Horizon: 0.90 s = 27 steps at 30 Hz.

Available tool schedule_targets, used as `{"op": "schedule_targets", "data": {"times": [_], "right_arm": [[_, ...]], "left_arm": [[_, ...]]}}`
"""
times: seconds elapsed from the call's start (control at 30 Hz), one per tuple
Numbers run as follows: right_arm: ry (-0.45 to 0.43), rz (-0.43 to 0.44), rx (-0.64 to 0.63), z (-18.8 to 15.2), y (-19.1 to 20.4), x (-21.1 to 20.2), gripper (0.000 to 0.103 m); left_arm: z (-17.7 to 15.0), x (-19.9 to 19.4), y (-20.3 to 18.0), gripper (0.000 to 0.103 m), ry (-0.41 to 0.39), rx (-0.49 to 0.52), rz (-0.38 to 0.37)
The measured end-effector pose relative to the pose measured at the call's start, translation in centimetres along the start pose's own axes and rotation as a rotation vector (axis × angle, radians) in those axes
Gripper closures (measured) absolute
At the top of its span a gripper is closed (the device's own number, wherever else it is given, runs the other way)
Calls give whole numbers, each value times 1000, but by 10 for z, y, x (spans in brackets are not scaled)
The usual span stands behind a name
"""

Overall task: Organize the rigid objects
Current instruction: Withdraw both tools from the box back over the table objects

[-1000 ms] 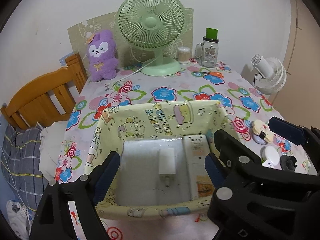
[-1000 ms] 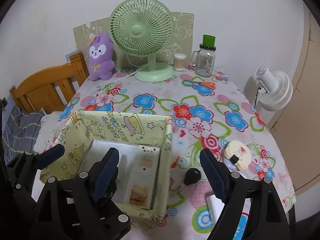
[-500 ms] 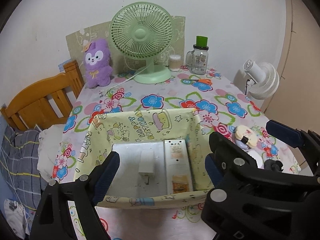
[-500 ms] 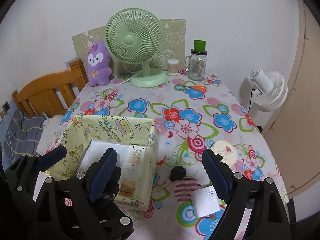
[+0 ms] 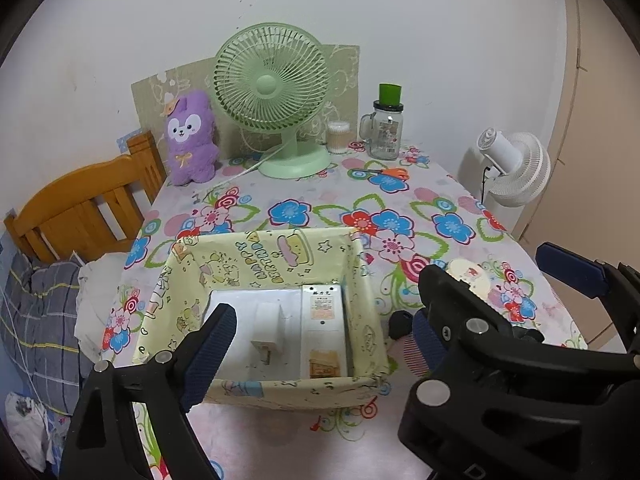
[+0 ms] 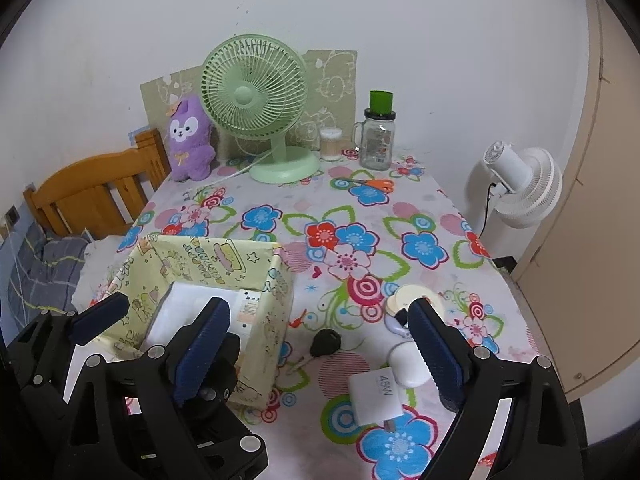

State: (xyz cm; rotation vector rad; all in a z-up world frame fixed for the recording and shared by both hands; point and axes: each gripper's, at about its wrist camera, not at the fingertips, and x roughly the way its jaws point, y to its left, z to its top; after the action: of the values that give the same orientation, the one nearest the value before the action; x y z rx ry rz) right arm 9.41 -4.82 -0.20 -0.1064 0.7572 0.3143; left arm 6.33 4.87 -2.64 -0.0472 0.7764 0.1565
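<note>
The likeliest slip, as I judge it, comes from how close together the loose things lie on the near right of the table. The white charger, the small white case and the round cream piece sit just beside one another, so jaws set over one could nudge a neighbour toward the table's near edge. The black key lies flat on the cloth and is thin, so pads may slide over it rather than catch it. The yellow box has soft, paper-covered walls; a gripper coming in low could push its right wall in or shove the whole box.

The left gripper hangs above the box with its jaws opening wide and nothing between them. The right gripper hovers over the bare cloth by the key, its jaws also opening, and holds nothing.

The box stands on the near left of the table. Inside it, a white plug lies on the pale floor, and a white remote lies along the right wall. The charger, case, key and round piece are outside it, to its right.
</note>
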Motion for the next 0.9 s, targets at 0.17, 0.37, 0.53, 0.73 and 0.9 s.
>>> {"op": "schedule_targets", "data": {"times": [0.17, 0.37, 0.53, 0.73, 0.9], "right_arm": [[-14, -12, 2, -2, -12, -9, 8], [-21, -30, 10, -5, -25, -15, 7], [-20, -41, 13, -8, -35, -18, 6], [-24, -53, 17, -12, -46, -22, 6], [-19, -59, 20, -14, -56, -23, 6]], "left_arm": [[-1, -6, -13, 9, -10, 8, -16], [-2, -8, -26, 6, -13, 19, -32], [-3, -9, -38, 5, -9, 30, -46], [-4, -9, -50, 2, -8, 43, -64], [-5, -8, -59, 1, -8, 41, -87]]}}
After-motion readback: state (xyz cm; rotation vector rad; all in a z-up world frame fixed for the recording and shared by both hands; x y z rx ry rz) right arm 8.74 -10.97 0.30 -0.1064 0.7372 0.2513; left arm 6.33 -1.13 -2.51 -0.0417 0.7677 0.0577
